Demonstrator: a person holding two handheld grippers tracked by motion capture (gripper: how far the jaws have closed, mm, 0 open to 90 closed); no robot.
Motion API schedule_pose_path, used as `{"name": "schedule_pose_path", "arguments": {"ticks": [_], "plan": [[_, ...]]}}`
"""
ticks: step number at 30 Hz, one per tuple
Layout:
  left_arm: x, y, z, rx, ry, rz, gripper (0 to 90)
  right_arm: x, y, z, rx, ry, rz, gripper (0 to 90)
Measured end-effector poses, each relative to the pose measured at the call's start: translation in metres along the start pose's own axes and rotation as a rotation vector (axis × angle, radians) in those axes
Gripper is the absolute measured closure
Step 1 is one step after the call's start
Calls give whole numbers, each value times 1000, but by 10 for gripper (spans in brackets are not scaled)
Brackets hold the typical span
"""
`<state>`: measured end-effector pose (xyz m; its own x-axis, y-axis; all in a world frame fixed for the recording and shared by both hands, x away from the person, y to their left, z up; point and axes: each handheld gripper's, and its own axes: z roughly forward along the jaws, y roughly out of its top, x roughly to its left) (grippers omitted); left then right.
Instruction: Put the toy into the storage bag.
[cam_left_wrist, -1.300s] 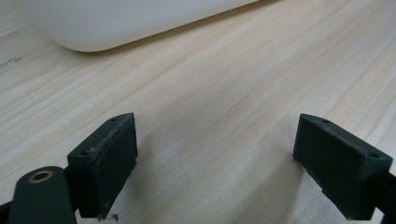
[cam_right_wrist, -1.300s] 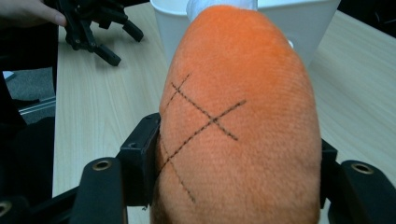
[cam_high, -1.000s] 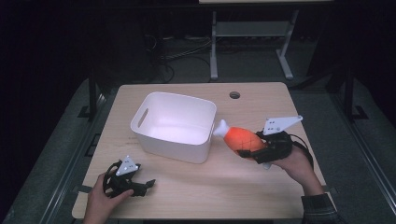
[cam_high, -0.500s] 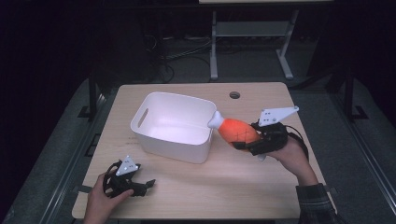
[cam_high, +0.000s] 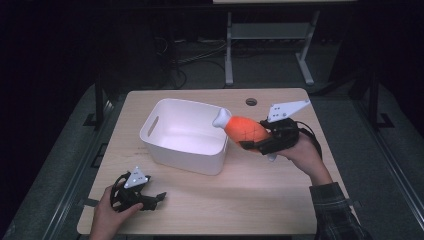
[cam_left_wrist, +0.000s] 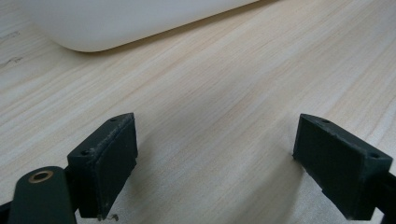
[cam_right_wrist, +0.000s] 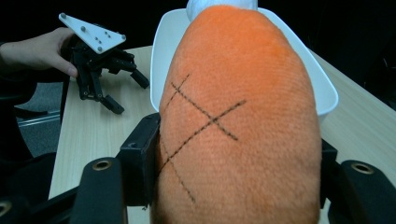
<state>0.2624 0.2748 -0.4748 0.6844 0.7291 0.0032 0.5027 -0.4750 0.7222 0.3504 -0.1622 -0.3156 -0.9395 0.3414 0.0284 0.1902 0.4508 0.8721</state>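
An orange plush drumstick (cam_high: 245, 129) with a white bone end is held in the air at the right rim of the white bin (cam_high: 165, 117), its white end over the rim. My right gripper (cam_high: 255, 141) is shut on its orange body. In the right gripper view the drumstick (cam_right_wrist: 233, 121) sits squeezed between both jaws, with stitched crossing lines on its fabric, and the bin (cam_right_wrist: 161, 51) lies just beyond. My left gripper (cam_high: 159, 197) rests open on the table near the front left edge. The left gripper view has nothing between its jaws (cam_left_wrist: 215, 158), just bare wood.
The bin's near wall (cam_left_wrist: 116, 23) lies ahead of the left gripper. A round cable hole (cam_high: 251, 101) sits in the wooden table (cam_high: 250, 200) at the back. Beyond the table a metal stand (cam_high: 270, 45) rises from a dark floor.
My right gripper has carried the drumstick up and to the left, bringing its white end over the bin's right rim. The left gripper has stayed in place.
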Motion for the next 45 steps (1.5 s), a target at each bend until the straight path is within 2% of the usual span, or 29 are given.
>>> {"name": "schedule_pose_path", "arguments": {"ticks": [14, 30, 45], "plan": [[0, 0, 0, 0, -1, 0, 128, -6, 29, 27, 12, 31, -33, 367], [0, 0, 0, 0, -1, 0, 128, -6, 57, 56, 17, 62, -72, 367], [0, 0, 0, 0, -1, 0, 128, -5, 75, 93, 61, 97, -82, 367]]}}
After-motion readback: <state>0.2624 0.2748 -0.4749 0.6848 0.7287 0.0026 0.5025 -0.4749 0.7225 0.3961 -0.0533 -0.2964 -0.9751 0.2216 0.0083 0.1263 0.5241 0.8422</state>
